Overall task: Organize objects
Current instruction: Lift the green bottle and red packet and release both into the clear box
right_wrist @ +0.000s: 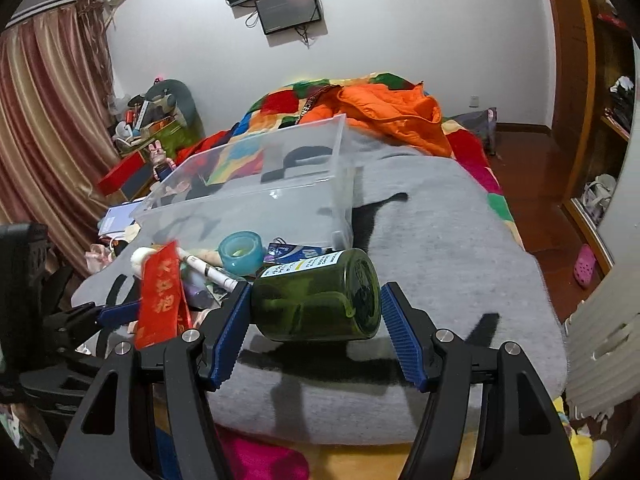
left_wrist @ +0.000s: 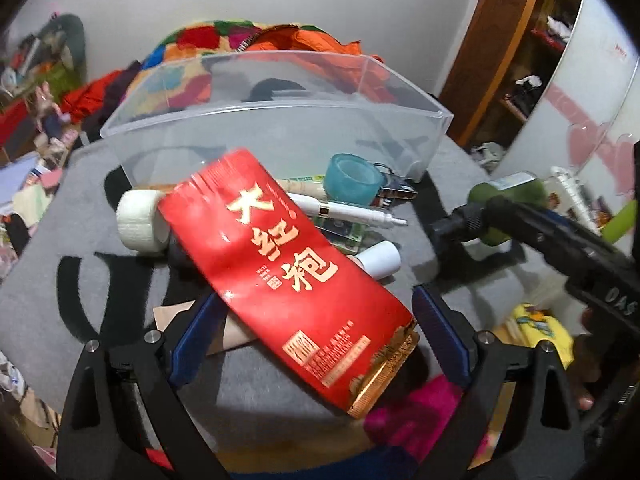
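Note:
A red tea packet point(left_wrist: 288, 276) with gold characters lies slantwise between the fingers of my left gripper point(left_wrist: 316, 300), propped on a pile of small things. The jaws stand wide, so this gripper is open. The pile holds a white roll point(left_wrist: 140, 220), a white pen point(left_wrist: 348, 210), a teal tape roll point(left_wrist: 352, 178) and a white tube point(left_wrist: 380, 258). Behind it stands a clear plastic bin point(left_wrist: 276, 108). My right gripper point(right_wrist: 316, 292) is shut on a dark green glass bottle point(right_wrist: 316, 300), which lies sideways and casts a shadow on the grey blanket point(right_wrist: 440, 260).
A patchwork quilt point(right_wrist: 280, 100) and an orange jacket point(right_wrist: 384, 116) lie behind the bin point(right_wrist: 240, 200). Cluttered boxes point(right_wrist: 132, 176) and curtains fill the left side. A wooden wardrobe point(right_wrist: 568, 80) and a pink slipper point(right_wrist: 584, 264) are at the right.

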{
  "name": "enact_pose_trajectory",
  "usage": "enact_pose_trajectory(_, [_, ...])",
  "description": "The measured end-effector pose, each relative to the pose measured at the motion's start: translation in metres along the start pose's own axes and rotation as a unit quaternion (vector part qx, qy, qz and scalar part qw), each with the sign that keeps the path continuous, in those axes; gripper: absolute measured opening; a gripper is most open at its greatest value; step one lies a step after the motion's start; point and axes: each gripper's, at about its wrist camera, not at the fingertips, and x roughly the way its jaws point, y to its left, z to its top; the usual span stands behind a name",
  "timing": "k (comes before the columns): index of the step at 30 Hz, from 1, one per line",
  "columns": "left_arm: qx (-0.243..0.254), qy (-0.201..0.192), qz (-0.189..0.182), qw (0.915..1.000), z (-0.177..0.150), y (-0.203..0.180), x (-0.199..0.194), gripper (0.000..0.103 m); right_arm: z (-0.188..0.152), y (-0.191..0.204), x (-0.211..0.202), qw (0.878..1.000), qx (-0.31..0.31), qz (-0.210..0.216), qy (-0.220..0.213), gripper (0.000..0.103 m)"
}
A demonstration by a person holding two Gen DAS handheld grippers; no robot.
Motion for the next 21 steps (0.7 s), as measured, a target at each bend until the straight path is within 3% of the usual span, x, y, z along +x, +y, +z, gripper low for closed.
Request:
enact_pose_trajectory(2, [0.014,-0.008,0.018,0.9997,-0.006,-0.005,-0.001,0.091,0.001,-0.001,-0.001,1.0,-0.001,-0.002,-0.002,0.062])
enact_pose_trajectory(4, [0.023,-0.014,0.027,0.9993,-0.01,-0.007,-0.003,0.079,0.001,0.0,-0.001,1.0,-0.004,-0.002,-0.003,0.062])
enact_pose_trajectory(10, [0.033,-0.021,0.028,0.9988,-0.016,-0.003,-0.015,0.04,0.001,0.003,0.003,1.0,-0.006,0.006,0.0,0.062])
enact_pose_trajectory(11, [0.033,-0.021,0.024,0.999,-0.016,-0.001,-0.017,0.026,0.001,0.003,0.003,1.0,-0.006,0.007,0.0,0.062])
enact_pose_trajectory(21, [0.033,-0.06,-0.014,0.9976,-0.004,0.007,-0.045,0.025,0.018,0.011,0.0,1.0,-0.006,0.024,-0.019,0.062])
